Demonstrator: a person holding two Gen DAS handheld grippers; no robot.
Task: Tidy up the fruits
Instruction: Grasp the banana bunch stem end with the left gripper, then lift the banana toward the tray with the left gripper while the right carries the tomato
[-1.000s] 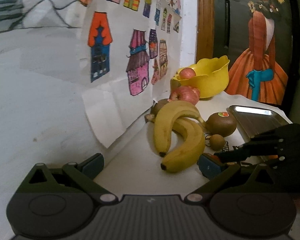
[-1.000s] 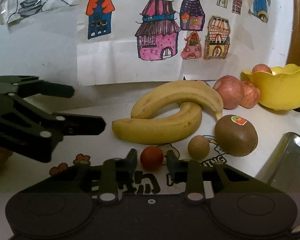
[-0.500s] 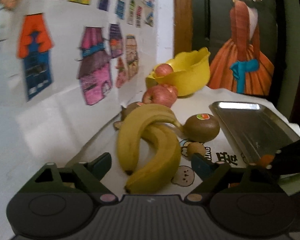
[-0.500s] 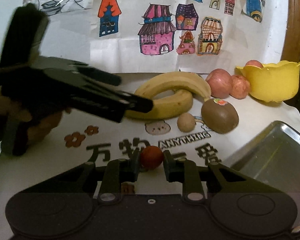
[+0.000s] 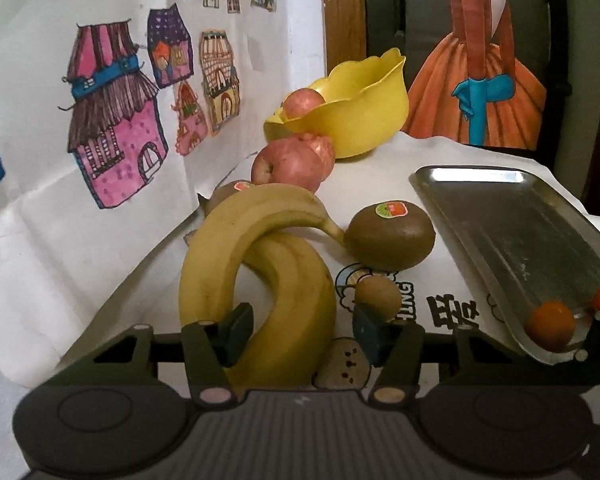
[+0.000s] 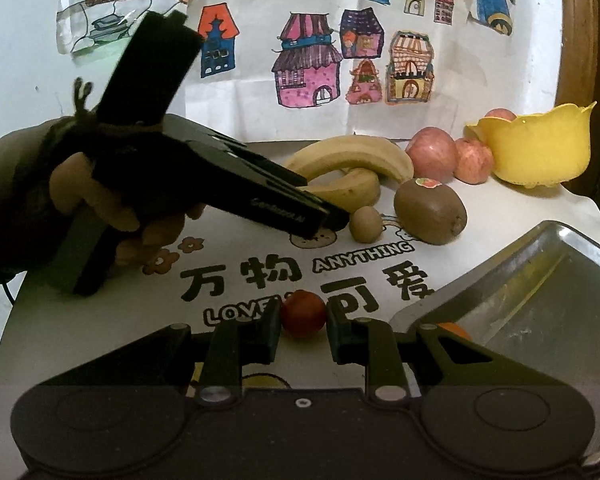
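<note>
Two yellow bananas (image 5: 296,304) lie crossed on the printed cloth. My left gripper (image 5: 300,332) is open, with its fingers on either side of the near banana's end. In the right wrist view my right gripper (image 6: 303,332) is shut on a small red fruit (image 6: 303,314), held just left of the metal tray (image 6: 540,300). A small orange fruit (image 5: 550,326) lies in the near end of the tray (image 5: 520,232). A hand (image 6: 100,200) holds the left gripper (image 6: 328,220) against the bananas (image 6: 352,156).
A large kiwi (image 5: 390,236) and a small brown fruit (image 5: 376,296) lie right of the bananas. Two red apples (image 5: 292,160) sit beside a yellow bowl (image 5: 352,116) holding another apple (image 5: 302,102). Drawings hang on the wall behind.
My left gripper has moved forward and right until its fingers straddle the near banana. My right gripper has carried the small red fruit away from the bananas to the tray's near corner.
</note>
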